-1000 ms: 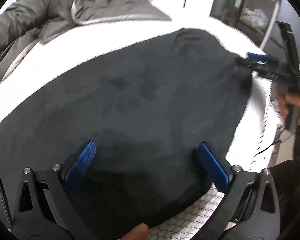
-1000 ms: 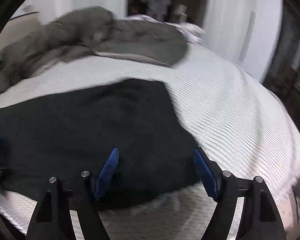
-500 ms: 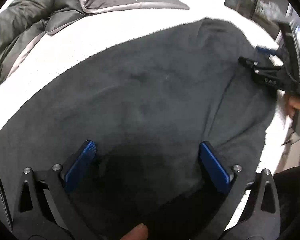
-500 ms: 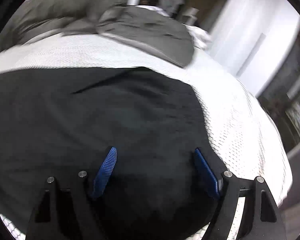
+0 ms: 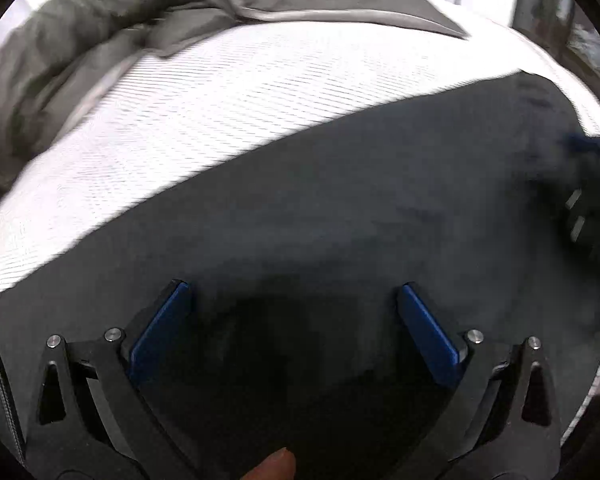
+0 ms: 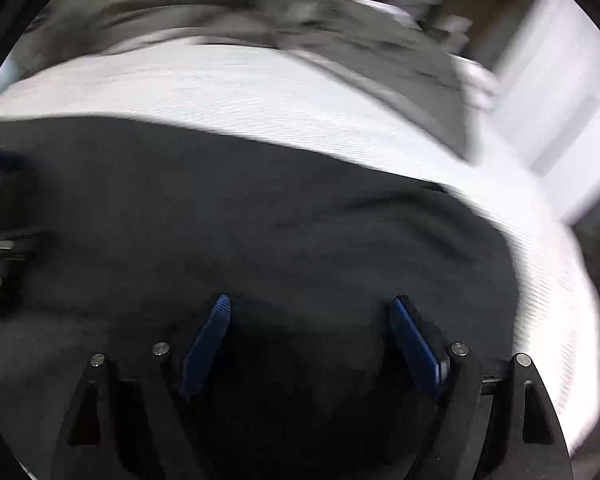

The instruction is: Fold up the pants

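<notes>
Dark pants spread flat on the bed

The pants (image 5: 340,208) are a charcoal-black, soft-looking cloth, lying smooth and wide across the white textured bedcover (image 5: 220,92); in the left wrist view their far edge runs from about 8 o'clock up to 2 o'clock, and in the right wrist view the pants (image 6: 260,220) end in a rounded corner near 3 o'clock (both views are motion-blurred, so seams cannot be made out).

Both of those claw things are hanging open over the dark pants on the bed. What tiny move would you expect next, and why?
Probably a short drop toward the near edge of the pants, then closing. The left gripper and right gripper both have their jaws wide apart with only cloth showing between them, gripping nothing. The pants lie spread on the white bedsheet, so a fold likely needs an edge pinched first.
</notes>
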